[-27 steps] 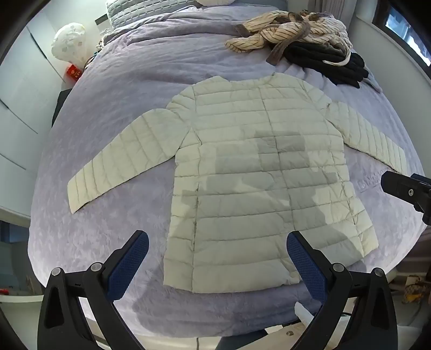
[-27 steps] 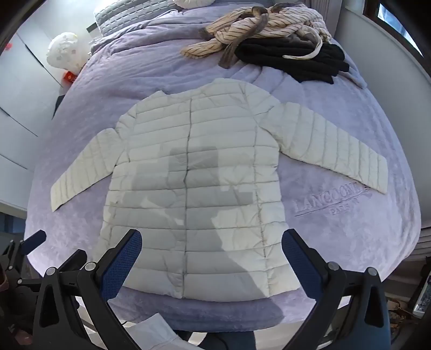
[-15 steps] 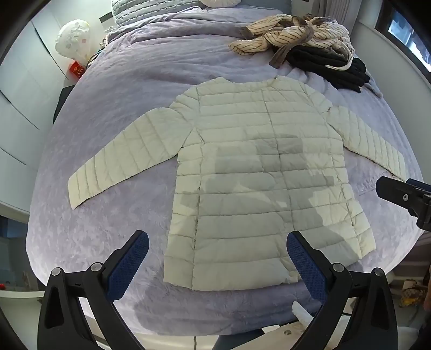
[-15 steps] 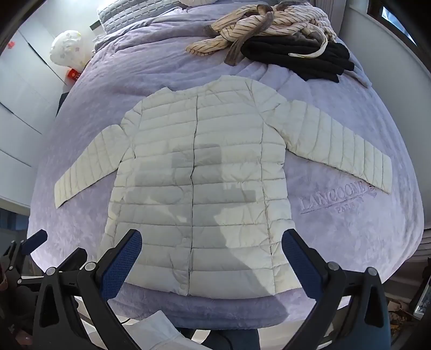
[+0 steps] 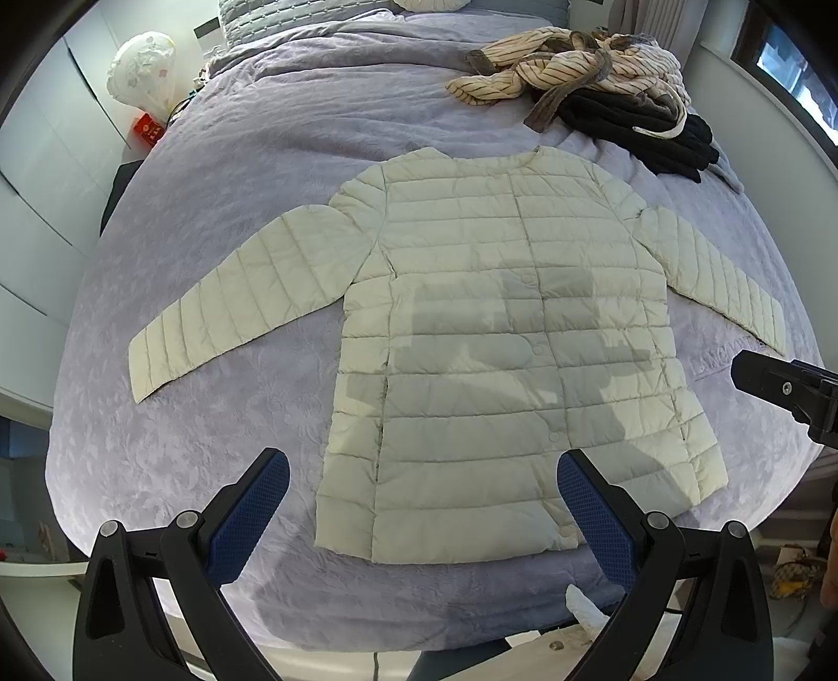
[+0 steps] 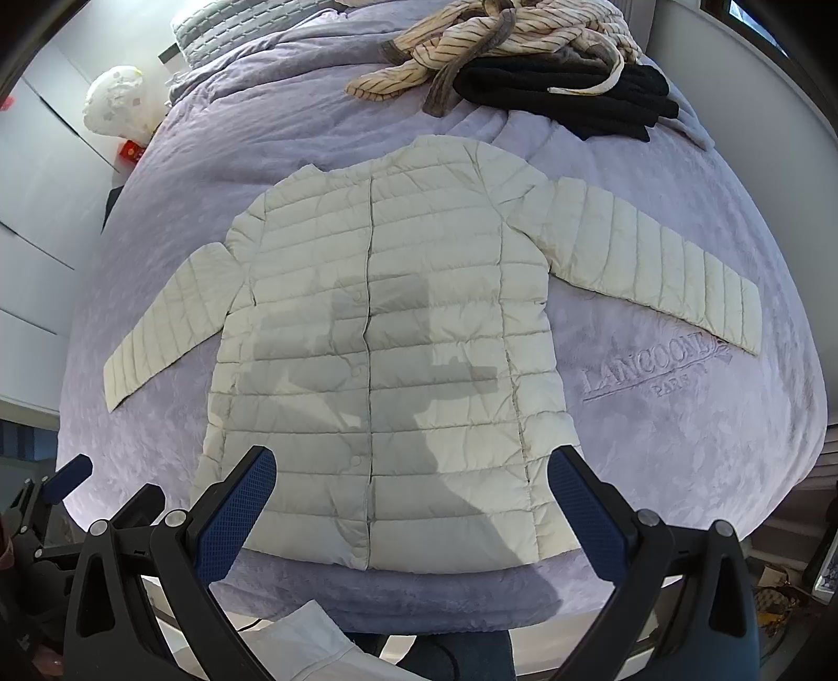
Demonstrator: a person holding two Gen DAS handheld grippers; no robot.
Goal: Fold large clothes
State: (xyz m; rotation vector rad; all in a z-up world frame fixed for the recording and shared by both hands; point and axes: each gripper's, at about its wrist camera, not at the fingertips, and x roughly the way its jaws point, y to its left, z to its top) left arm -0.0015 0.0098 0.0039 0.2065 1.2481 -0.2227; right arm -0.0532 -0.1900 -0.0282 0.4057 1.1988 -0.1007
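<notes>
A cream quilted jacket (image 5: 487, 335) (image 6: 387, 335) lies flat and buttoned on a lilac bedspread (image 5: 209, 429) (image 6: 654, 435), both sleeves spread out to the sides. My left gripper (image 5: 421, 516) hovers open above the jacket's hem, nothing between its blue pads. My right gripper (image 6: 408, 505) also stands open over the hem, well above the cloth. The right gripper's finger (image 5: 780, 390) shows at the right edge of the left wrist view. The left gripper's finger (image 6: 68, 474) shows at the lower left of the right wrist view. The grippers' shadows fall on the jacket's front.
A heap of striped and black clothes (image 5: 592, 99) (image 6: 524, 68) lies at the far right of the bed. A grey quilted pillow (image 6: 220, 26) sits at the head. A white bag (image 5: 141, 68) stands beside the bed at the left. White paper (image 6: 309, 649) lies below the near edge.
Both views have shifted toward the head of the bed, so the jacket and clothes heap sit a little lower in the frames. Both grippers stay open.
</notes>
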